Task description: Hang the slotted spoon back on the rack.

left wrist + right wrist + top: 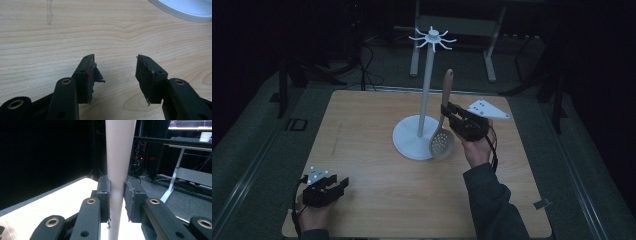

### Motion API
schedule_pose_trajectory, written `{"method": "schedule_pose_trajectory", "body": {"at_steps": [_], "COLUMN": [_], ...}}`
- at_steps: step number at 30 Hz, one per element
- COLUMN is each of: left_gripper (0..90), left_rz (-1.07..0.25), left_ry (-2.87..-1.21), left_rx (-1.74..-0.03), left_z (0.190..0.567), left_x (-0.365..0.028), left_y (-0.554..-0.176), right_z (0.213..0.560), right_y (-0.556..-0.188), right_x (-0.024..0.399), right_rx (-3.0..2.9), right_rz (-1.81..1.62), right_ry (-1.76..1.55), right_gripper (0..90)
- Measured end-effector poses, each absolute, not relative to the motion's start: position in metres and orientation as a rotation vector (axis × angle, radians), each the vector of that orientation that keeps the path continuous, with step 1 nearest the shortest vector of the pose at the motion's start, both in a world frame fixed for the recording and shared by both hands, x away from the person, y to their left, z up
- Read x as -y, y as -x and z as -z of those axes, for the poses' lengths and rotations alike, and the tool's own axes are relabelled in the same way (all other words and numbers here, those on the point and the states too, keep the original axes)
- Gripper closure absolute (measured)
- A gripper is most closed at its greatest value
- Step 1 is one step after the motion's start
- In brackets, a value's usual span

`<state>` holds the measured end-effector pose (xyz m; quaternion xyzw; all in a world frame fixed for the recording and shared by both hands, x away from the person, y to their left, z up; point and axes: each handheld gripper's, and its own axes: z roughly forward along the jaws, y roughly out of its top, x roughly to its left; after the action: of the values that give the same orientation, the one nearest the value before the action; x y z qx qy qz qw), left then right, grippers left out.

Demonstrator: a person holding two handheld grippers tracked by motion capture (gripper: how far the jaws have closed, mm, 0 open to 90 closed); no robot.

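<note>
Pale wood grain covers the square table, which sits in the middle of the high view with dark floor around it. At centre frame stands a white utensil stand: a round base, a tall pole and a ring of hooks at the top. Just right of the base, the right gripper is clamped on the wooden handle of a slotted spoon, held nearly upright with the perforated bowl down, touching or just above the base's rim. In the right gripper view both pads press the handle from either side. At the lower left of the high view, the left gripper rests low over bare tabletop; in its own view the jaws stand wide apart with nothing between them.
</note>
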<state>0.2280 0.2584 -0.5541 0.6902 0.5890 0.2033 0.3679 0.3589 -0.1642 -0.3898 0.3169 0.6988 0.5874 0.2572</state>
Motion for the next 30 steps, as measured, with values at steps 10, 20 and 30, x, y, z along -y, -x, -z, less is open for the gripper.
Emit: {"method": "schedule_pose_trajectory", "body": {"at_steps": [10,20,30], "left_gripper": [50.2,50.2,50.2], "left_rz": [-0.521,-0.520,-0.521], "left_ry": [-1.772,-1.771,-1.769], "left_rx": [-1.511,-1.512,-1.515], "left_z": [0.554,0.554,0.554], "left_x": [-0.258,-0.258,-0.259], "left_y": [-0.228,-0.228,-0.228], "right_z": [0.380,0.372,0.364], "right_y": [-0.364,-0.367,-0.373], "right_x": [0.169,0.172,0.171], "right_rx": [-1.873,-1.871,-1.865], "right_rz": [-1.604,-1.592,-1.606], "right_ry": [-0.875,-0.867,-0.875], "right_gripper": [75.5,75.5,75.5]}}
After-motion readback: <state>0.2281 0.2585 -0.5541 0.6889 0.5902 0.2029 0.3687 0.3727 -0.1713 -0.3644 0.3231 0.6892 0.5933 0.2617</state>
